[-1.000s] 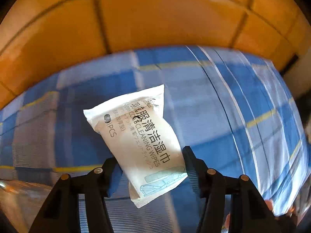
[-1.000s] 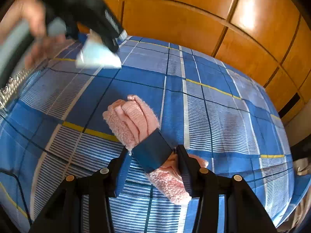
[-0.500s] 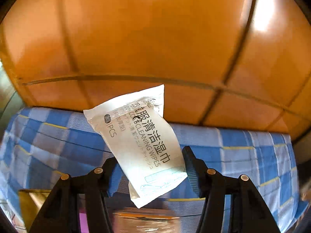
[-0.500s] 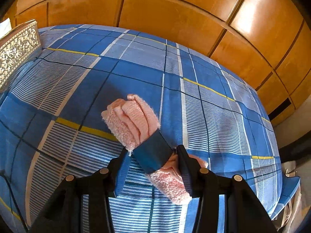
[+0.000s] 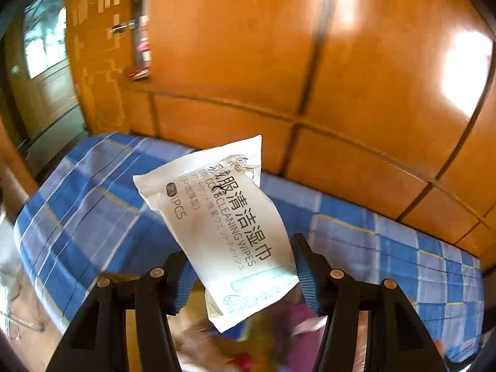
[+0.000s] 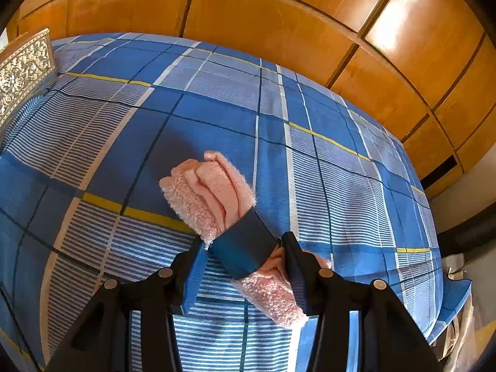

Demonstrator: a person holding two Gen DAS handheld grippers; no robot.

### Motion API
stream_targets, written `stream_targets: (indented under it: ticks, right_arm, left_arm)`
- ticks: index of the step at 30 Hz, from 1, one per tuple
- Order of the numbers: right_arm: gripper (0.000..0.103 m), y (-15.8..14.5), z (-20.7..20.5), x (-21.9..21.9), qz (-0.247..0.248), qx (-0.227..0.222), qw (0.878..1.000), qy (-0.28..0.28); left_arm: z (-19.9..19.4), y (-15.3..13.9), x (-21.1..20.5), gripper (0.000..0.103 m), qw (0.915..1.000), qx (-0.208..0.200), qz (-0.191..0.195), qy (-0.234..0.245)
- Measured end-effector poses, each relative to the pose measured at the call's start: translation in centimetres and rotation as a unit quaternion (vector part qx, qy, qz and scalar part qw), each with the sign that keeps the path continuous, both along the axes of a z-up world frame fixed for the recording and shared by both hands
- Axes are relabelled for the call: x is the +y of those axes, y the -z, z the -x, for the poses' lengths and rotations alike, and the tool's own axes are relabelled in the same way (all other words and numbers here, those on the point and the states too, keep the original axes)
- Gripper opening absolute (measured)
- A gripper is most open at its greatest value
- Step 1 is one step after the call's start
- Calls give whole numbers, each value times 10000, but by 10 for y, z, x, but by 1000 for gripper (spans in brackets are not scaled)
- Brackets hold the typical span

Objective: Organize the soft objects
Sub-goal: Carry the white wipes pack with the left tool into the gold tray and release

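Note:
My left gripper (image 5: 243, 274) is shut on a white pack of cleaning wipes (image 5: 217, 217) and holds it in the air, tilted, above the near edge of the blue checked bed (image 5: 86, 192). My right gripper (image 6: 245, 266) is shut on a rolled pink towel (image 6: 214, 192) with a dark blue band (image 6: 245, 248) and holds it over the bed (image 6: 217, 108). The towel sticks out ahead of the fingers and below the right one.
Orange wooden wardrobe panels (image 5: 310, 62) stand behind the bed. A blurred box with colourful things (image 5: 248, 341) lies below the left gripper. A carved headboard (image 6: 21, 71) is at the bed's left. A window (image 5: 43, 43) is at far left.
My left gripper has swung up and away from the bed with the wipes pack, now facing the wardrobe and the bed's edge. My right gripper has held nearly still with the towel.

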State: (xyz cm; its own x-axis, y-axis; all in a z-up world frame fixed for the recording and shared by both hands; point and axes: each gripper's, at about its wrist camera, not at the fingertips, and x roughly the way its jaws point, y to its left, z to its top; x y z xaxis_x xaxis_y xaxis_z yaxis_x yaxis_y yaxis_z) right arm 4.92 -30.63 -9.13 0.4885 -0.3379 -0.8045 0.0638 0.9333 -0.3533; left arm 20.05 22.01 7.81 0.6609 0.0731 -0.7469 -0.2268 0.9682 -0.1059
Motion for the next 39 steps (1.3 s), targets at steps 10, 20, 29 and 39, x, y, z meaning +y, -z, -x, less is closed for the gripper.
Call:
stream_targets:
  ticks: [10,20,29,39]
  right_arm:
    - [49,2,-2,5,217,81,9997,31]
    - [47,4,-4,13,422,142,9990,81]
    - [47,4,-8,15,475,238,9984,191]
    - [46,3,-11,11,356,240,9985,341]
  left_arm:
    - [122,61,46,58,9993,-96,255,-274]
    - [185,122,65,58,9977,350,-78,-575]
    - [187,168,72,61,9947,805,60,-631]
    - [194,152,64,77,9968,399,-220,-662]
